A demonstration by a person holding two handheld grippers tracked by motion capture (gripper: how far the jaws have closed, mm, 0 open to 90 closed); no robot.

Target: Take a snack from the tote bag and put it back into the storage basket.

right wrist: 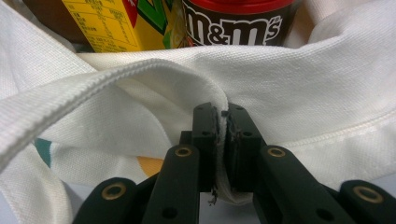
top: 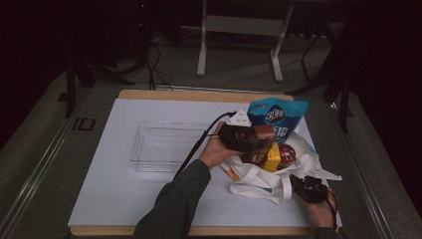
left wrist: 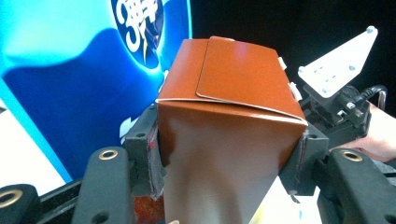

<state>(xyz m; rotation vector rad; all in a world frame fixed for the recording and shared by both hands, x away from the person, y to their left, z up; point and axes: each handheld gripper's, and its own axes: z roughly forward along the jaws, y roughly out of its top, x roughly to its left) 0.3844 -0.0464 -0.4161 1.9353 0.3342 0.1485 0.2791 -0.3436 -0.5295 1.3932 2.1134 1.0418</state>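
My left gripper (top: 249, 141) clamps the brown box (left wrist: 229, 126) above the bag (top: 259, 177); right gripper (right wrist: 223, 140) pinches the bag's rim. Next: lift the box clear toward the tray (top: 164, 147) at nine o'clock.

Brown carton (left wrist: 229, 135): rectangular, flap closed, held upright above the white cloth bag (top: 254, 177). The bag lies open at the near right of the table, its rim pinched.
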